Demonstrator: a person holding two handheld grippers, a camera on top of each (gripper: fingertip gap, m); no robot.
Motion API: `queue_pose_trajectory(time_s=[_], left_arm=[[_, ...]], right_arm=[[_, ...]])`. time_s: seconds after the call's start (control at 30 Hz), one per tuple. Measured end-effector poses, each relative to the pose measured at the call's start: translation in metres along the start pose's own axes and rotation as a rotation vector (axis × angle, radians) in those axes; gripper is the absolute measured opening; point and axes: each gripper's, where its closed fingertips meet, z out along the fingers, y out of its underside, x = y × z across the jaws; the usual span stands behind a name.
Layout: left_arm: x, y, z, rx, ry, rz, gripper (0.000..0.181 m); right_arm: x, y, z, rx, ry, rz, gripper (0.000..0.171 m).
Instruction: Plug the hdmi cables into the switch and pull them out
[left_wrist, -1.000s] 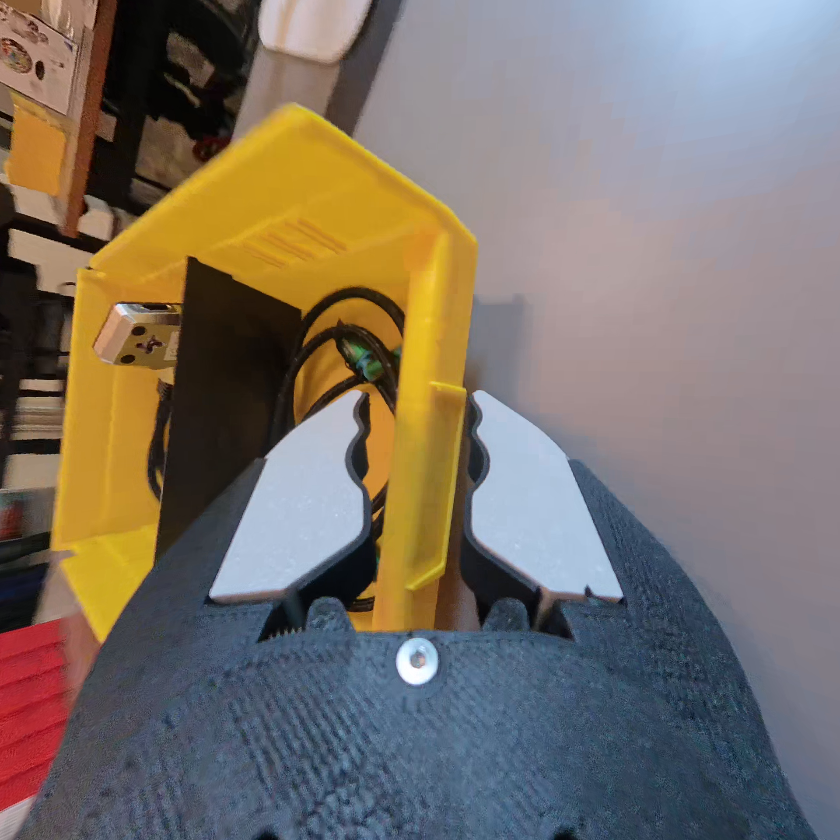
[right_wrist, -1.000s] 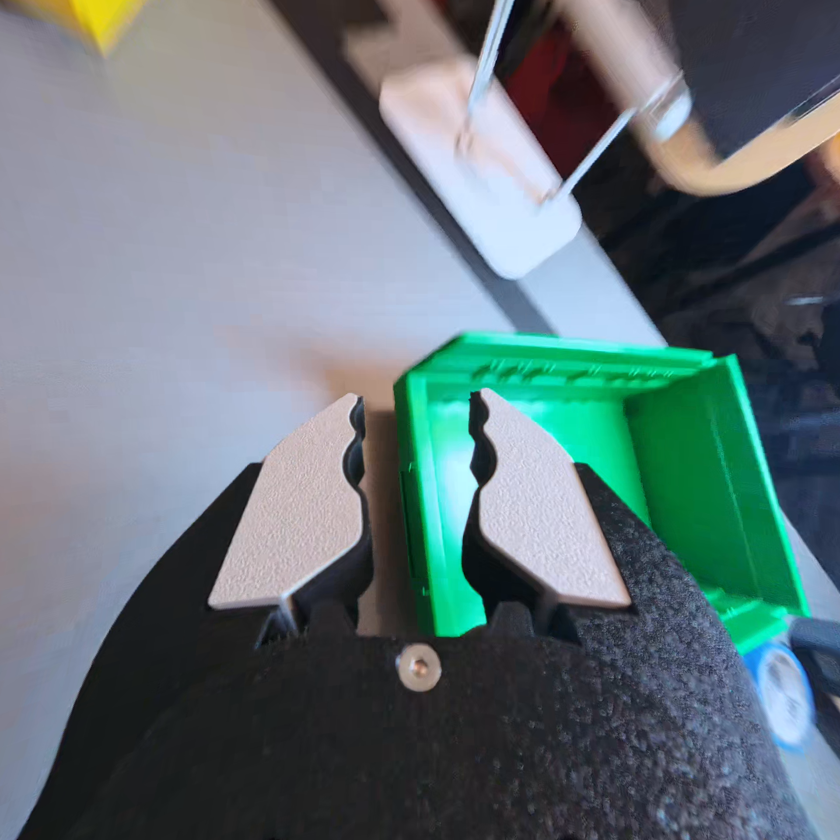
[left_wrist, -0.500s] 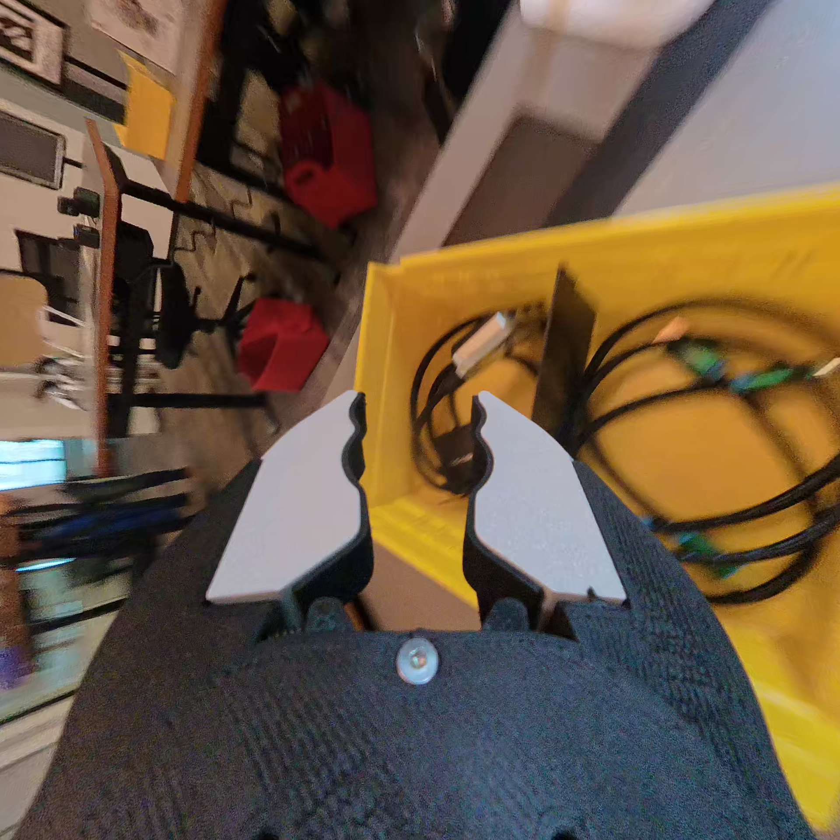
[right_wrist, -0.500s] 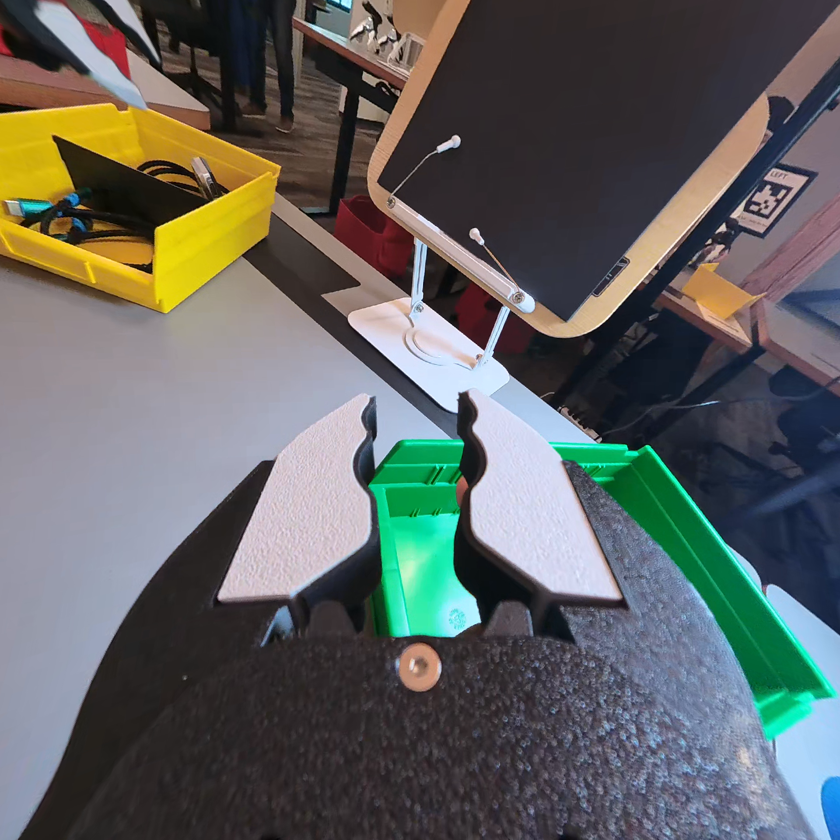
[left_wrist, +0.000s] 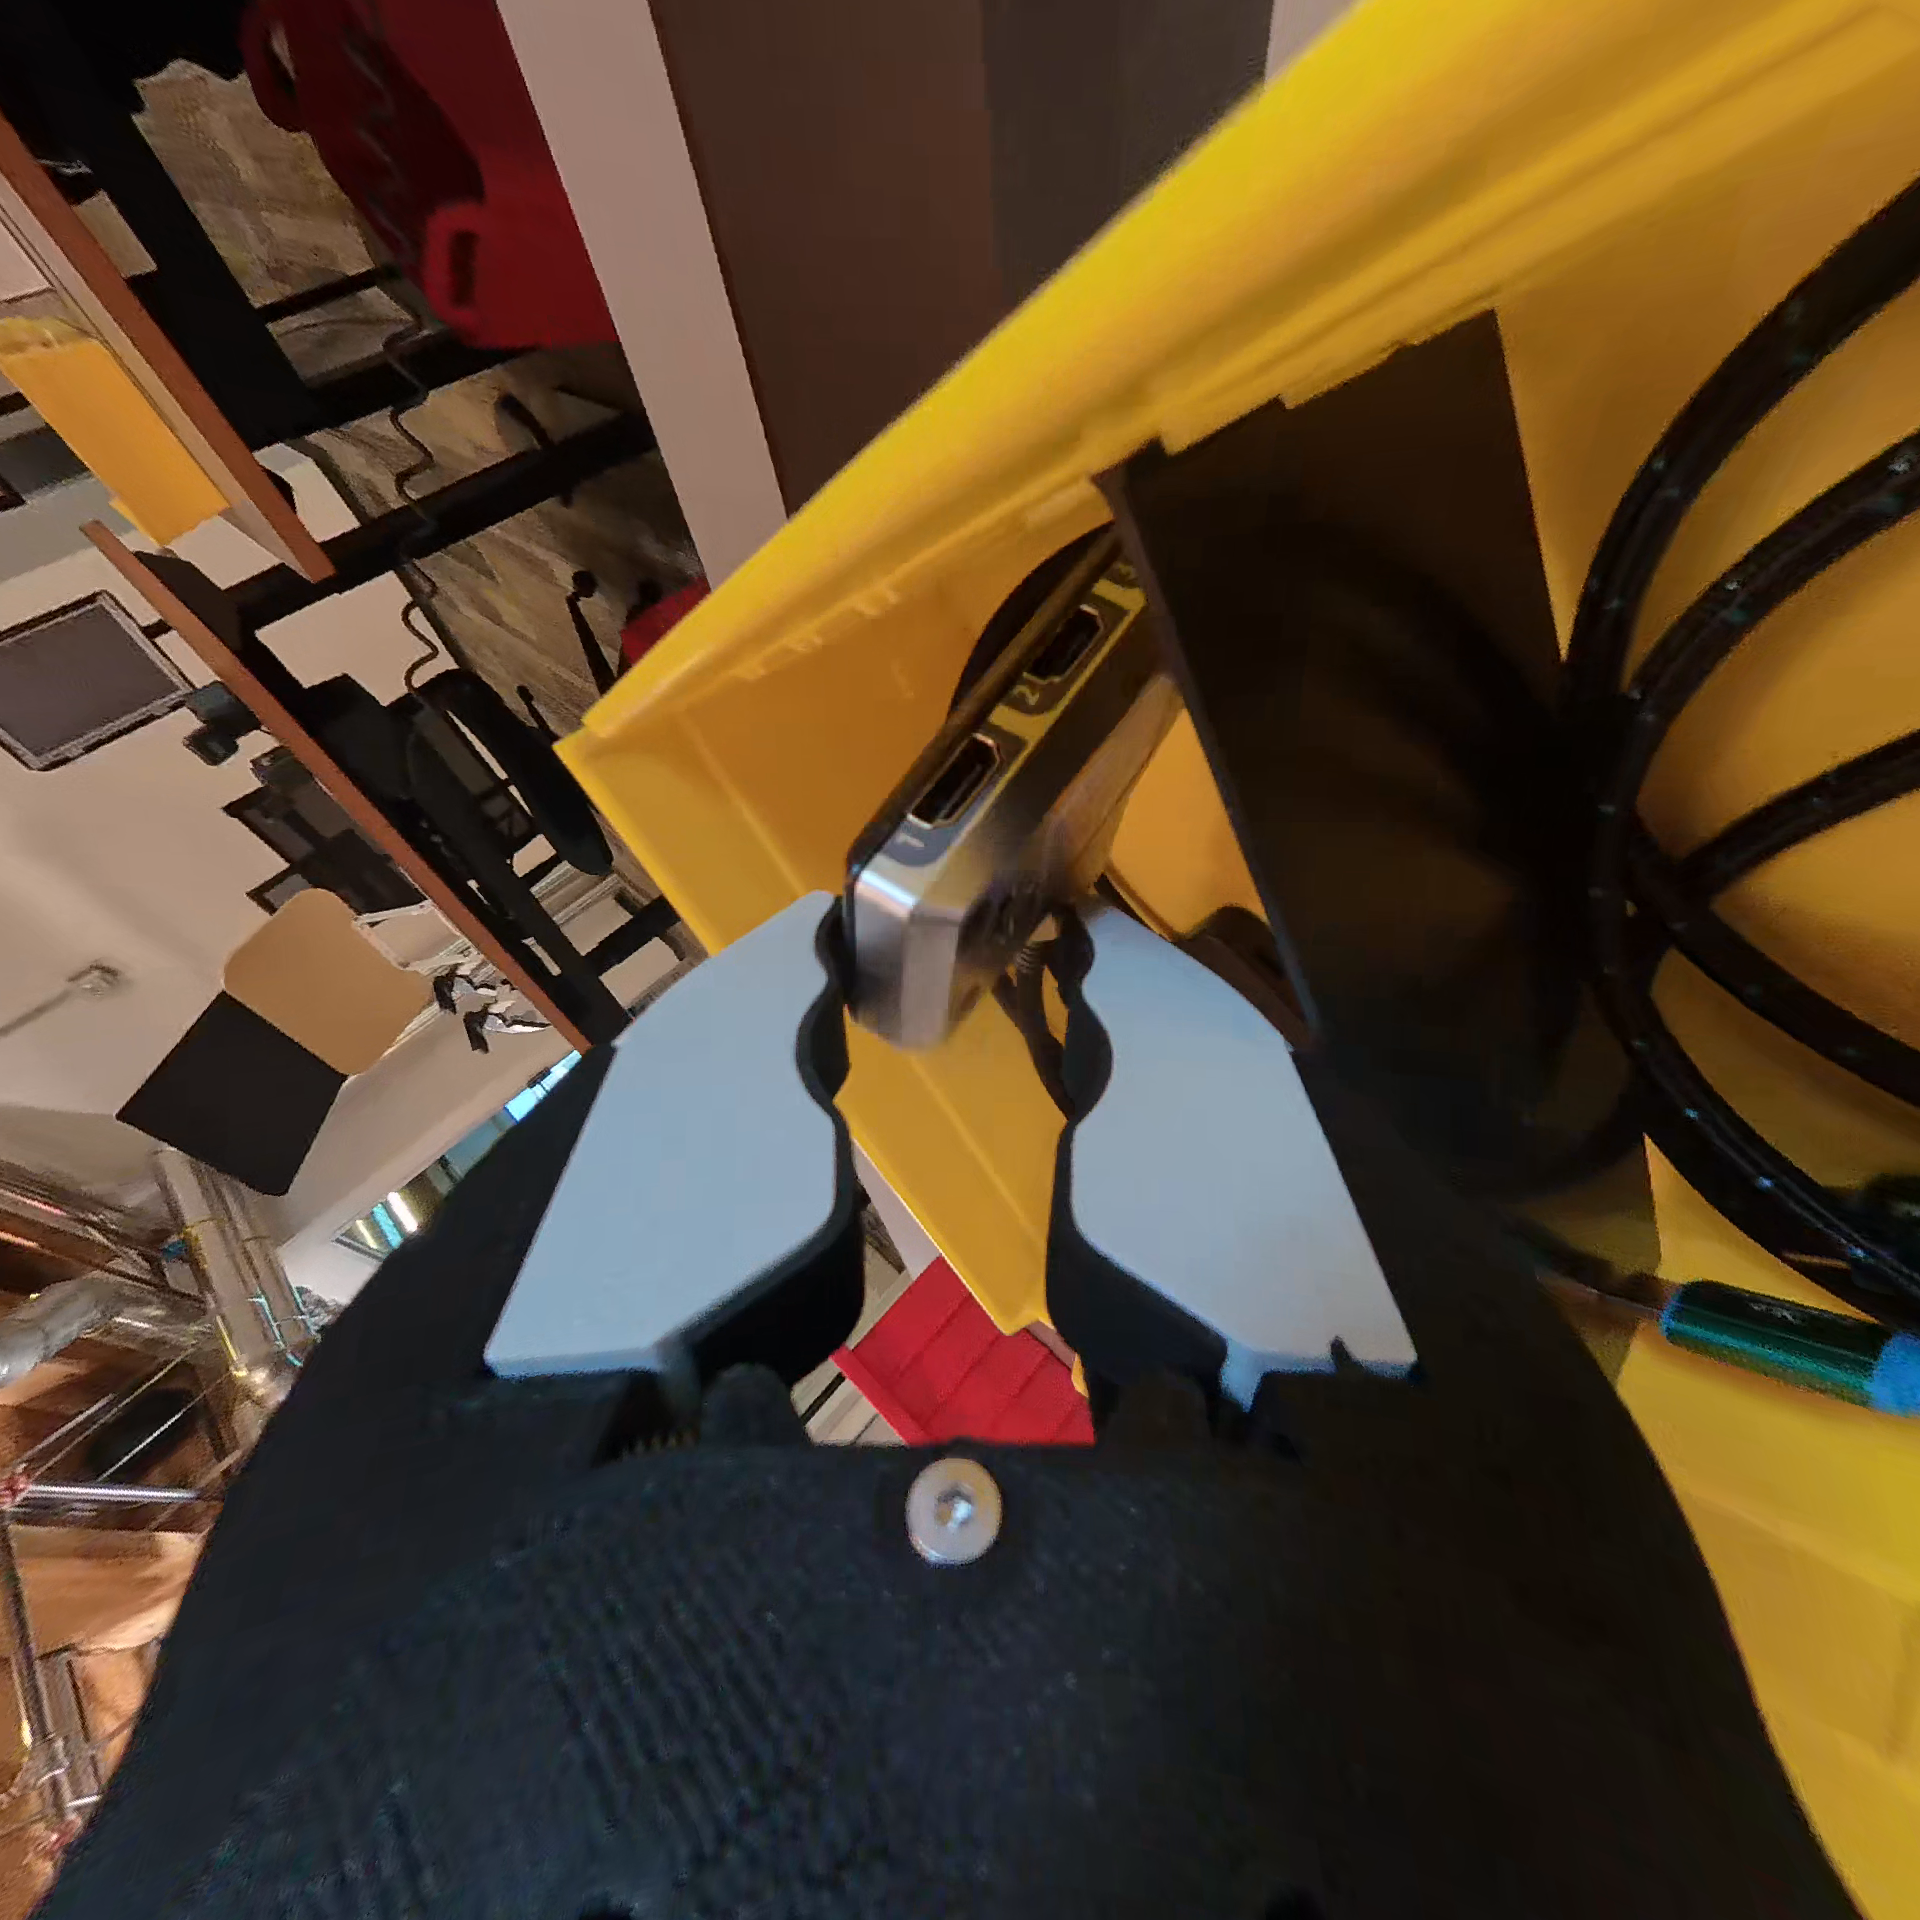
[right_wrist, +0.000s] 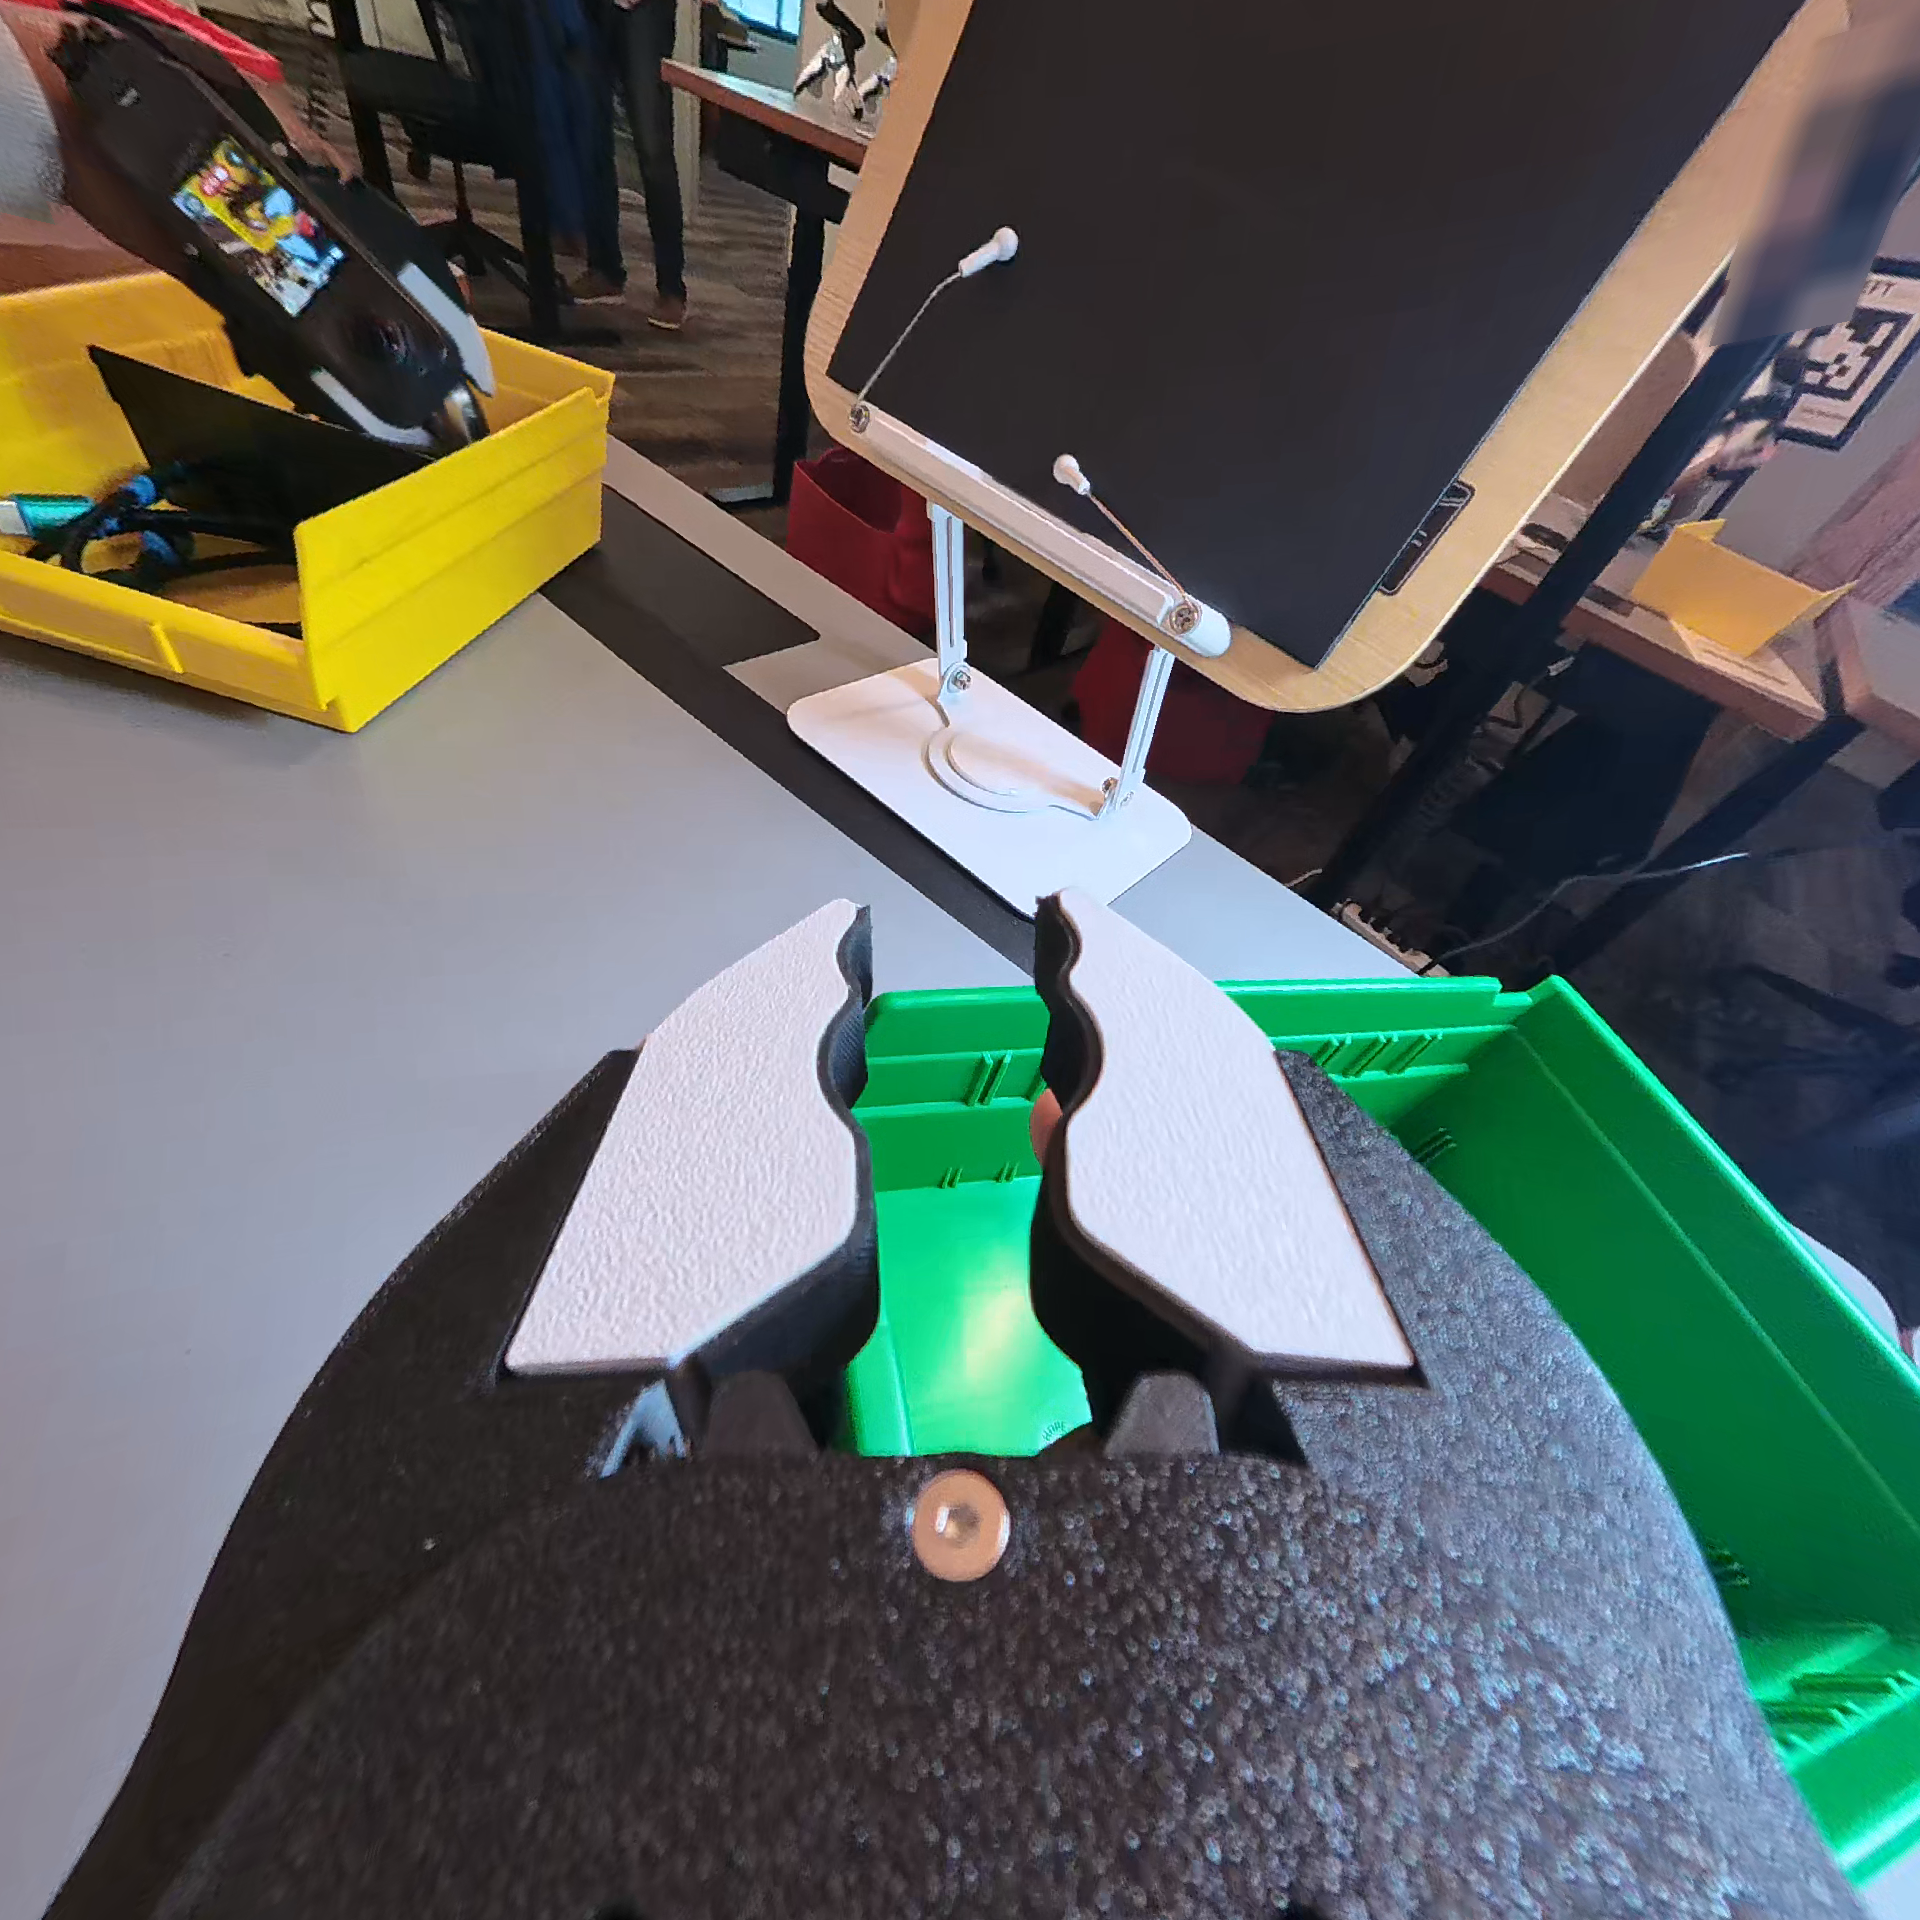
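**Inspector:** Any writing noted?

**Assistant:** Small marks sat beside the ports of the switch (left_wrist: 966, 862), and a printed marker (right_wrist: 1844, 364) hung far off in the room. Neither was transcribed.

**Inspector:** Surface and room?

**Assistant:** A grey table (right_wrist: 312, 987) carried a green bin (right_wrist: 1558, 1195) nearest, a white stand (right_wrist: 987, 769) bearing a dark board beyond it, and a yellow bin (right_wrist: 436, 582) at the far left. Desks and chairs stood behind.

**Inspector:** The right gripper (right_wrist: 951, 914)?

**Assistant:** It was partly open above the green bin and held nothing.

**Inspector:** The left gripper (left_wrist: 951, 935)?

**Assistant:** It was inside the yellow bin with its jaws apart. The switch's corner lay between the tips and touched one finger, but no clamp was seen. The two visible ports were empty. Black cables (left_wrist: 1714, 727) lay coiled past a black divider (left_wrist: 1382, 727).
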Motion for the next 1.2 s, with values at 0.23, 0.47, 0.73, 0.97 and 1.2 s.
queue_pose_trajectory(time_s=[0.23,0.47,0.73,0.97,1.2], left_arm=[[0.001,0.001,0.007,0.004,0.026,0.057,0.041],[-0.001,0.001,0.010,-0.007,0.010,0.082,0.041],[-0.023,0.025,-0.037,0.132,-0.016,-0.158,0.022],[-0.078,0.058,-0.142,0.354,-0.177,-0.405,0.022],[-0.122,0.042,-0.309,0.766,-0.518,-0.610,0.022]], right_arm=[[0.001,0.004,0.006,0.003,-0.014,0.031,0.028],[0.000,0.005,0.012,-0.008,-0.018,0.022,0.027],[0.002,0.004,0.011,-0.019,-0.005,0.012,0.026],[-0.008,-0.013,0.005,0.029,-0.016,-0.006,0.025],[-0.020,-0.029,0.007,0.092,-0.039,-0.018,0.024]])
